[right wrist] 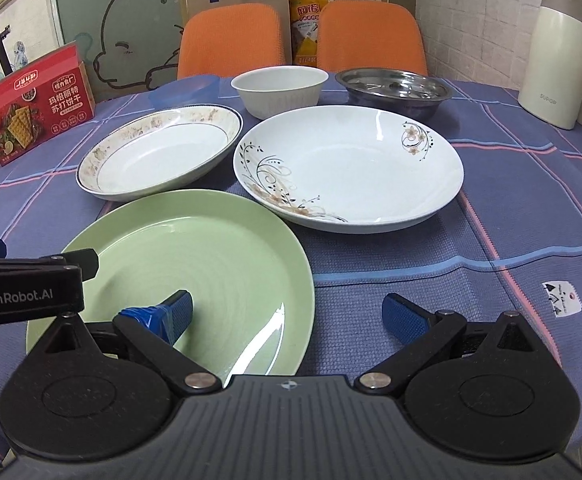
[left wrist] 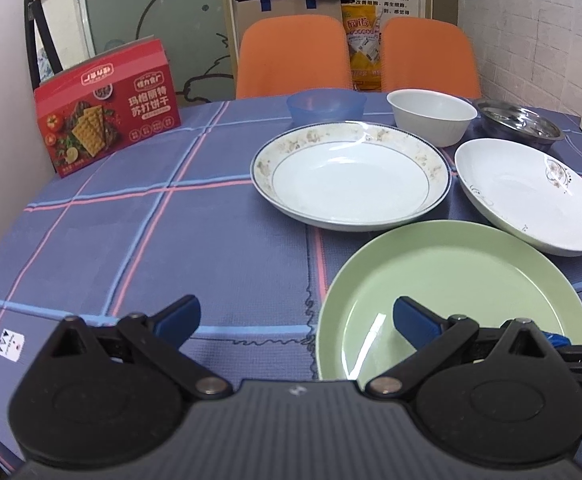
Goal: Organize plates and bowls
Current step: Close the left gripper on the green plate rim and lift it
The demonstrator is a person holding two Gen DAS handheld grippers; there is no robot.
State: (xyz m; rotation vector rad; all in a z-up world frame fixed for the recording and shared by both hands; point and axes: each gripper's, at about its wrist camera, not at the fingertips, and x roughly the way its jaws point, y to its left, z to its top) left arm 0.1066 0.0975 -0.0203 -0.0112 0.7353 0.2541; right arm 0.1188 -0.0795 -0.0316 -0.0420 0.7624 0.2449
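Note:
A green plate (left wrist: 471,276) (right wrist: 195,248) lies nearest the front edge. Behind it sit a gold-patterned, blue-rimmed plate (left wrist: 351,176) (right wrist: 159,152) and a white floral plate (left wrist: 531,192) (right wrist: 351,168). Further back stand a blue plastic bowl (left wrist: 325,105) (right wrist: 183,88), a white bowl (left wrist: 431,118) (right wrist: 279,90) and a steel bowl (left wrist: 519,122) (right wrist: 395,88). My left gripper (left wrist: 297,318) is open, straddling the green plate's left rim. My right gripper (right wrist: 287,312) is open across the same plate's right rim.
A red cracker box (left wrist: 107,108) (right wrist: 37,106) stands at the back left of the blue checked tablecloth (left wrist: 151,240). A cream thermos jug (right wrist: 557,56) stands at the back right. Two orange chairs (left wrist: 295,56) (right wrist: 371,36) are behind the table.

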